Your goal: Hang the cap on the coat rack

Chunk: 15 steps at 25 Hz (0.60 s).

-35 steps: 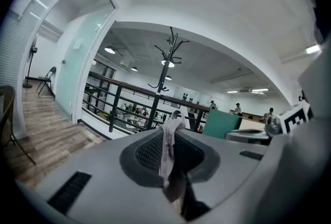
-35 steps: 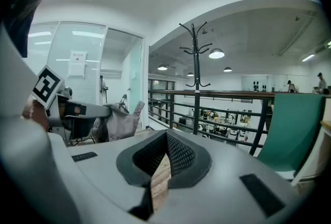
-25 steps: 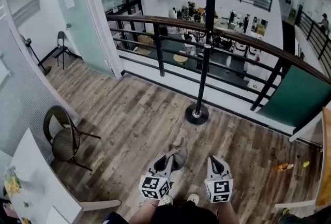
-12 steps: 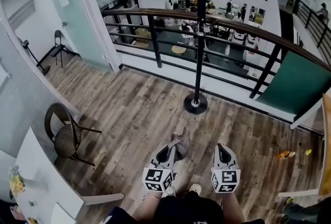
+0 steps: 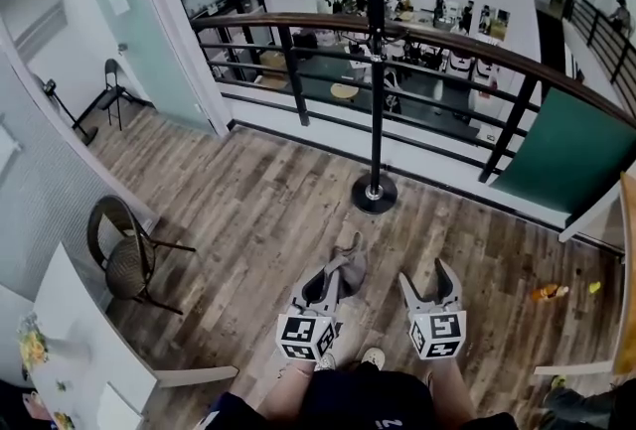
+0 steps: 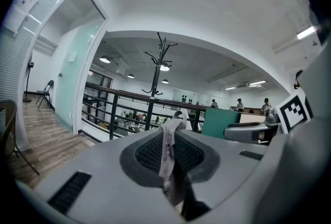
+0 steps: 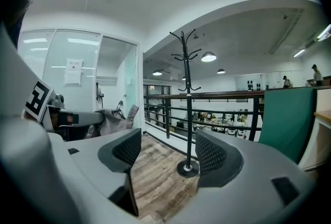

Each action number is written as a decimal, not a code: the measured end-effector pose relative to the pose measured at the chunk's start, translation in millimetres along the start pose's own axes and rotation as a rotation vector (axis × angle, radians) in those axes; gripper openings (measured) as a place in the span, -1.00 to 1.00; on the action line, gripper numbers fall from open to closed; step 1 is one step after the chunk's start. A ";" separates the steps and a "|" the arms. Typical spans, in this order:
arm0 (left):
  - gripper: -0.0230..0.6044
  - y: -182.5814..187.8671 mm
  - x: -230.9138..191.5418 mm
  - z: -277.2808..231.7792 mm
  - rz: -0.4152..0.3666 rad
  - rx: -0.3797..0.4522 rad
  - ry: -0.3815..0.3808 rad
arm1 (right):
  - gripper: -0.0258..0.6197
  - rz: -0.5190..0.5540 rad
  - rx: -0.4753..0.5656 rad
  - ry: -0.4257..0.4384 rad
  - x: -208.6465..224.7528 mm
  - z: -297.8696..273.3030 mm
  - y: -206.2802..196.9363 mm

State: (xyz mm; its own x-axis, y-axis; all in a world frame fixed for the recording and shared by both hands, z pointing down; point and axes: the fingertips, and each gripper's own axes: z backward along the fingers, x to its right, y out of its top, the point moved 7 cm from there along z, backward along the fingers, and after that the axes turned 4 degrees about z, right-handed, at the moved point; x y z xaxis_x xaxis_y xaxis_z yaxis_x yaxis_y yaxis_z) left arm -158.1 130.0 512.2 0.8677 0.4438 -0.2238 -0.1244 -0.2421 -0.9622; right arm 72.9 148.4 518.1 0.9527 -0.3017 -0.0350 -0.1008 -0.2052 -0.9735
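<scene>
While the left gripper [image 6: 168, 158] is kept clenched on the cap [image 5: 350, 265], a fold of the cloth is seen pinched between its two dark, mesh-textured pads [image 6: 150, 153]. The fold rises just past the tips and trails down behind them. The cap is made of soft, grey-beige fabric, crumpled and limp, with a stitched seam along the edge that is gripped. From the head view it is seen to jut out beyond the left jaws, above the floor [image 5: 248, 219]. Just beside it, the right gripper [image 7: 166, 148] is held released: its jaws have just been opening and are spread wide, with nothing between them but bare boards. Each gripper is built of smooth, rounded grey plastic and is backed by a cube printed with black-and-white square markers [image 5: 305, 337]. The floor is laid with weathered wood planks in mixed brown and grey tones. Further out, well apart from the cap, the coat rack [image 5: 377, 71] is stood upright: a thin black metal pole on a round disc base, with curved hooks branching at the top. Behind it a dark metal railing [image 5: 447, 46] with a rounded wooden handrail is run across. A flat green panel [image 5: 576, 180] is fixed at the right and a woven wicker chair [image 5: 124, 264] on thin black legs is set at the left.
</scene>
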 end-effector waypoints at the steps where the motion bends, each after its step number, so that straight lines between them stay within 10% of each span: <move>1: -0.78 -1.2 2.0 -1.7 0.001 0.000 0.004 | 0.07 0.006 0.001 0.006 2.2 -0.4 -0.1; 15: -0.78 -13.9 5.3 -37.4 0.002 -0.015 0.004 | 0.16 0.001 -0.055 0.031 25.6 -19.2 -22.0</move>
State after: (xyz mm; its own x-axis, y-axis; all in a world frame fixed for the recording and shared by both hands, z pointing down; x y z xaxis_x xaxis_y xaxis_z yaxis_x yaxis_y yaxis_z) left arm -133.8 103.5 530.2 0.8696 0.4397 -0.2247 -0.1186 -0.2558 -0.9594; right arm 94.0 127.3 542.9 0.9432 -0.3309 -0.0280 -0.1181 -0.2554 -0.9596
